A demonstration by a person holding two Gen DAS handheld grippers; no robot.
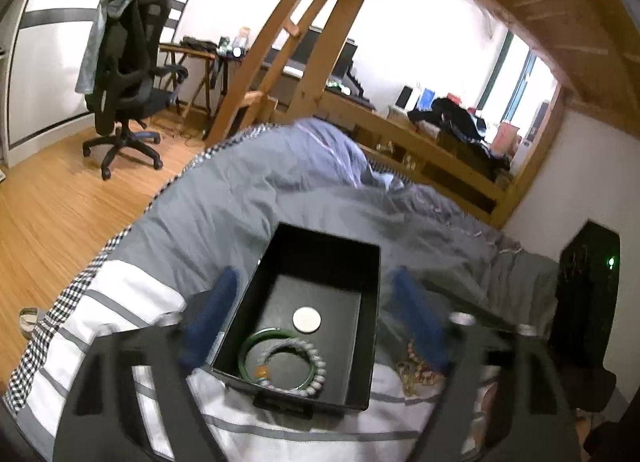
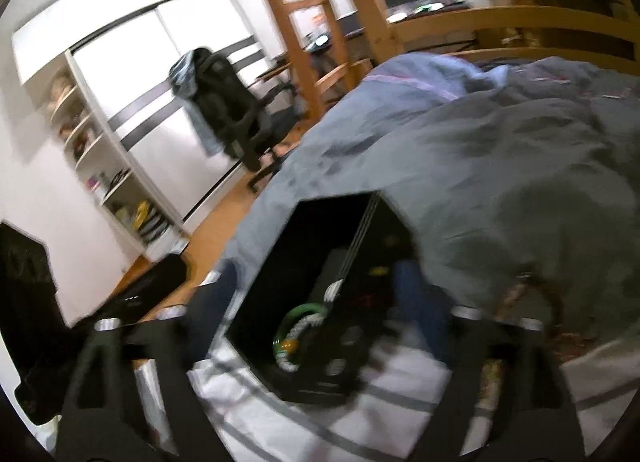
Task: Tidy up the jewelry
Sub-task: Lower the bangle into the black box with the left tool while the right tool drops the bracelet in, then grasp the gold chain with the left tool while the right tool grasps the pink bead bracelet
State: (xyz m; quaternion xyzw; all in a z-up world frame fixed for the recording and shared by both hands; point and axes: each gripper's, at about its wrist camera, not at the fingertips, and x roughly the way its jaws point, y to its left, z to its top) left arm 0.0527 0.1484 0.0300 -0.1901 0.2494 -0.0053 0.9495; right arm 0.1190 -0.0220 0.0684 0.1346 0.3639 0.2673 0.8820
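A black open box [image 1: 372, 326] lies on the bed. In it are a green bangle [image 1: 256, 340], a grey bead bracelet [image 1: 316, 366] and a silver coin [image 1: 307, 319]. My left gripper [image 1: 316, 318] is open, its blue fingers on either side of the box. A gold and red chain [image 1: 416, 370] lies on the bedding right of the box, by the right finger. In the blurred right wrist view my right gripper [image 2: 320, 302] is open over the same box [image 2: 280, 270], where the bangle [image 2: 290, 318] and bracelet [image 2: 298, 328] show. The other gripper's black body [image 2: 340, 342] covers part of the box.
The bed has a grey duvet [image 1: 248, 202] and a white striped sheet [image 1: 120, 294]. A black office chair [image 1: 128, 74] stands on the wood floor at left. A black device with a green light [image 1: 592, 282] is at the right. Wooden bunk posts [image 1: 312, 42] rise behind the bed.
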